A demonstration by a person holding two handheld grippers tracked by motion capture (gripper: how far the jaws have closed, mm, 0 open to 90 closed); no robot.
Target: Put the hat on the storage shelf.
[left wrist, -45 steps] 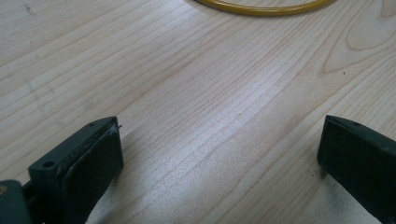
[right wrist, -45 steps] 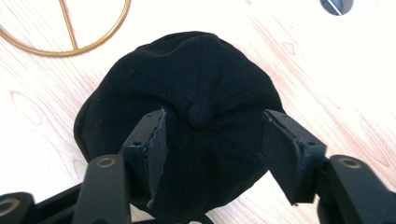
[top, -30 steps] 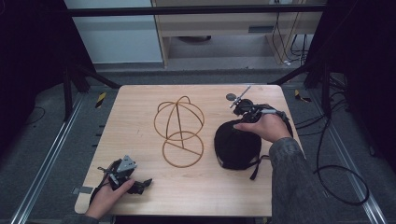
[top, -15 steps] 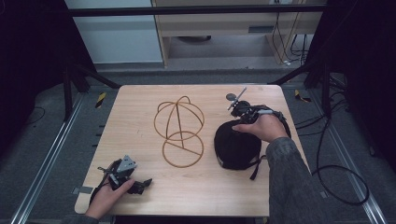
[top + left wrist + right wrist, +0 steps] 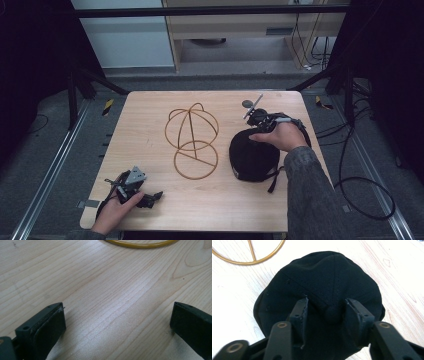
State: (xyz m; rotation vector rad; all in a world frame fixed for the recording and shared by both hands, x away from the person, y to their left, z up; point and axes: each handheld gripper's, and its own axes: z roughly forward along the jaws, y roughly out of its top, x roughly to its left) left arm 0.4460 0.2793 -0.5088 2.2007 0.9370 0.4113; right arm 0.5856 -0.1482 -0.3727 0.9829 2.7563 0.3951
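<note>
Wooden desk [image 5: 150, 125]: black cap [image 5: 252, 155], crown up, strap toward person; right claw [image 5: 325, 308] straddles its top button [image 5: 332, 313], jaws apart; left claw [image 5: 117, 322] wide apart.

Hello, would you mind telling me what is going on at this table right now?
A person works at a wooden table with a tool in each hand. The right tool is down on a black cap, its jaws partly open on either side of the cap's top button. The left tool rests open near the table's front corner. A gold wire hat stand waits between them.
</note>
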